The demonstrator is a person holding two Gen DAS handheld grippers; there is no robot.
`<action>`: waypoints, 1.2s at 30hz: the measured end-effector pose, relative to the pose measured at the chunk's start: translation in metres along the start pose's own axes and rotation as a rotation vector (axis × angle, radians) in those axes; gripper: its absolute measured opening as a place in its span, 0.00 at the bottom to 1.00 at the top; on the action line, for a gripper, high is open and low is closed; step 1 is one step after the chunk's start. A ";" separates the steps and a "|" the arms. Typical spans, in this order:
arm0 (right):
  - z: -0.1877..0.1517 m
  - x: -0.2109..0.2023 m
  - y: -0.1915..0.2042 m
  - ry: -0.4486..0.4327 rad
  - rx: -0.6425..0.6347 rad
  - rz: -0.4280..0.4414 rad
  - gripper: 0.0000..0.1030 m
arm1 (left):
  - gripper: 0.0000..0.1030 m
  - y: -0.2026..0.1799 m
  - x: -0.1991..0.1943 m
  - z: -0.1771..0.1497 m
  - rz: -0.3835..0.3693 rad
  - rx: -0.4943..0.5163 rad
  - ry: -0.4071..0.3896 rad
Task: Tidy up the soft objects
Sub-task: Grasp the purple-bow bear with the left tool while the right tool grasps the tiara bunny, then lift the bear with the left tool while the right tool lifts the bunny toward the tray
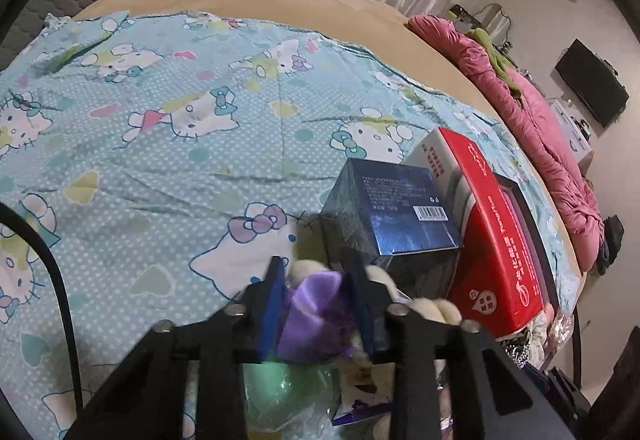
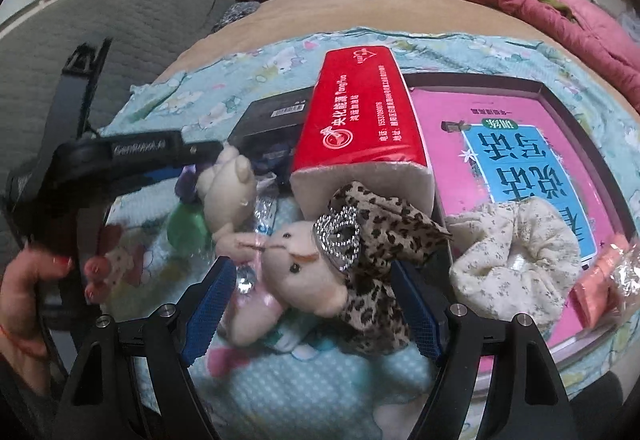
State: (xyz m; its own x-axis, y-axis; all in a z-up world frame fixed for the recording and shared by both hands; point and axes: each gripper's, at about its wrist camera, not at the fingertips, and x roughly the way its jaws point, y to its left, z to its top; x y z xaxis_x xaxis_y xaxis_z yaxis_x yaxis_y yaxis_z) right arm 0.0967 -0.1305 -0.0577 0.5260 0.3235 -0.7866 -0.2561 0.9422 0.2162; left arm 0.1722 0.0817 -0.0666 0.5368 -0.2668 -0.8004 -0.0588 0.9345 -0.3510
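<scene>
While my left gripper [image 1: 316, 296] is pinching a floppy purple satin bow [image 1: 308, 320] low in its frame, my right gripper [image 2: 312, 304] is gaping wide around the light, squashy pink plush toy [image 2: 308, 280]; I'm favouring its head

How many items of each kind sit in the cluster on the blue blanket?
Plush toys: 2, cream bear and pink plush.
Boxes: 3, dark blue box, red tissue pack, pink book box.
Hair pieces: 2, leopard bow, cream scrunchie.
Total: 7.
</scene>
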 end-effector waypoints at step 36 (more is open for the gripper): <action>0.002 -0.053 -0.029 -0.127 -0.004 0.078 0.36 | 0.11 -0.009 -0.059 -0.012 -0.120 0.007 -0.172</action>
State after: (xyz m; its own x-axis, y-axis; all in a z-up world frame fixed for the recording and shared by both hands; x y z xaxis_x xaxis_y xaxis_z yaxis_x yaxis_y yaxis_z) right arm 0.0776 -0.1751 -0.0209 0.6025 0.4040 -0.6883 -0.3026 0.9137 0.2713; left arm 0.1306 0.0859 -0.0220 0.6752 -0.3326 -0.6584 0.0199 0.9005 -0.4345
